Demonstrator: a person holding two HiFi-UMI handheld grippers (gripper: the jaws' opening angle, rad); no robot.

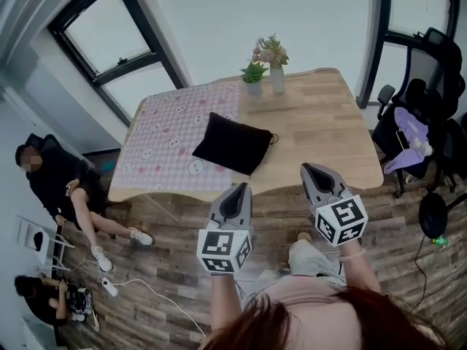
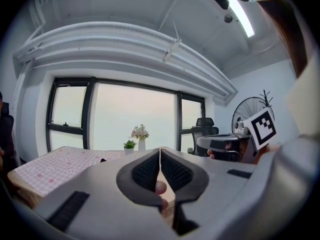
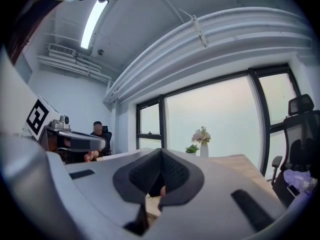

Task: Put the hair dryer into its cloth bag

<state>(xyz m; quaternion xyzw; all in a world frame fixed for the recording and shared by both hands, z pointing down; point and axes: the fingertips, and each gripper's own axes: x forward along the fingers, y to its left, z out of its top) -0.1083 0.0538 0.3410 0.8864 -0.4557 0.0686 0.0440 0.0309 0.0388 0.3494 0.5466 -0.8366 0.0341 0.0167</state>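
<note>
A black cloth bag (image 1: 233, 143) lies flat near the middle of the wooden table (image 1: 321, 130), partly on a pink patterned cloth (image 1: 171, 133). No hair dryer shows in any view. My left gripper (image 1: 238, 189) hovers in front of the table's near edge, below the bag, jaws shut and empty. My right gripper (image 1: 309, 170) floats beside it to the right, also shut with nothing in it. In the left gripper view the left gripper (image 2: 160, 151) points level over the table; in the right gripper view the right gripper (image 3: 161, 151) does the same.
A white vase of flowers (image 1: 276, 65) and a small potted plant (image 1: 253, 75) stand at the table's far edge. Black office chairs (image 1: 427, 108) crowd the right side. Two people (image 1: 62, 184) sit at the left. Cables and a power strip (image 1: 109, 286) lie on the wood floor.
</note>
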